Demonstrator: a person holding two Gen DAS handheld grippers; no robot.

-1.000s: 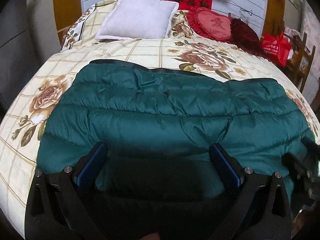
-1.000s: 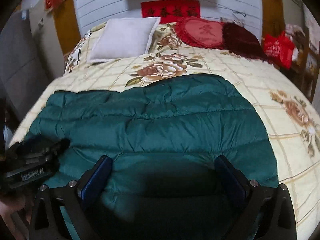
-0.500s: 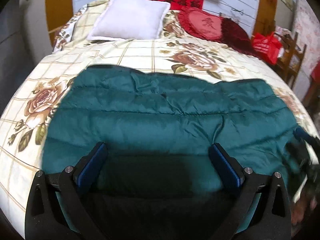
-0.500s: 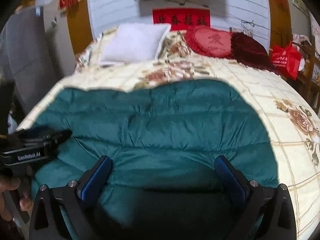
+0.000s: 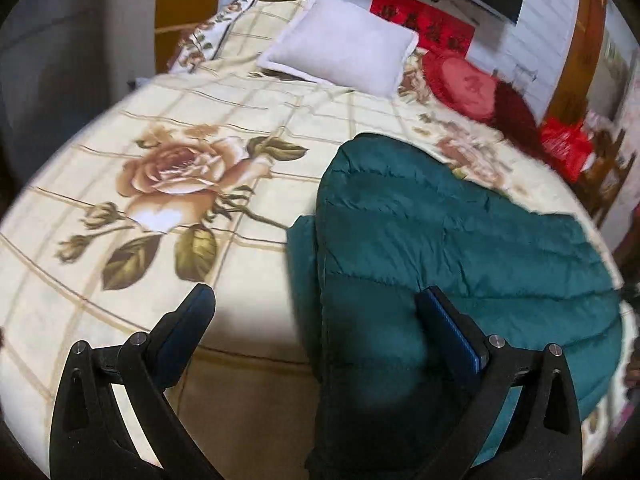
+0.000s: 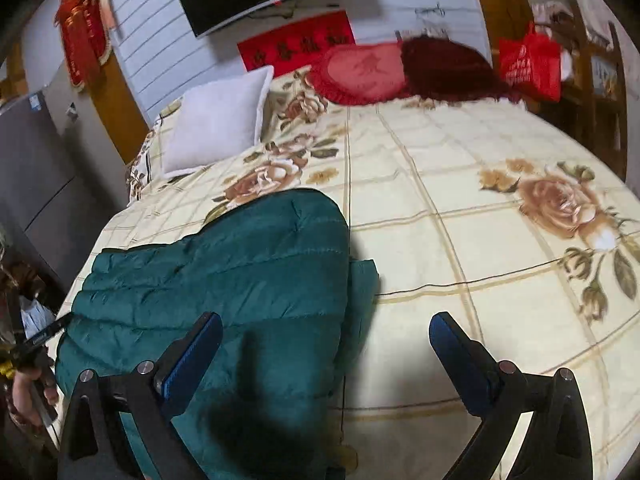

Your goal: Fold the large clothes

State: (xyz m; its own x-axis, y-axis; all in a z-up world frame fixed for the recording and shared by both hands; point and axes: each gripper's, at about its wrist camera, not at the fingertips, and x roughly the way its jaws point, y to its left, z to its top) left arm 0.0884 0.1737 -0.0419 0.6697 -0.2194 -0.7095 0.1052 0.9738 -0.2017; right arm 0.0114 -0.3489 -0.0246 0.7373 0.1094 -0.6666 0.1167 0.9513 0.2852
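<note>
The jacket (image 5: 460,256) is a teal quilted down garment. It lies flat on the bed (image 5: 240,128), near the foot edge, and a narrower layer of the same fabric shows under each side edge.

Handling:
- Expect low weight for its bulk. The padding is soft and will compress under the jaws, then spring back.
- The shell looks smooth and probably slippery. A shallow pinch may slide off.
- The garment is limp. It will sag between 2 grasp points, so lift both ends together.
- It is not fragile.

Where to take hold:
- Grip at a side edge or corner, deep enough to trap several layers.
- Prefer a stitched seam between quilted channels, where the padding is thinner.

Jaw state:
- Left gripper (image 5: 316,320): jaws spread wide, holding nothing. The jacket's left edge lies between them.
- Right gripper (image 6: 326,340): jaws spread wide, holding nothing. The jacket's right edge lies between them.

Containers: none is in use. A red bag (image 6: 528,64) sits beyond the bed; you cannot tell its contents. Pillows (image 6: 220,120) lie at the head, well apart from the jacket.
</note>
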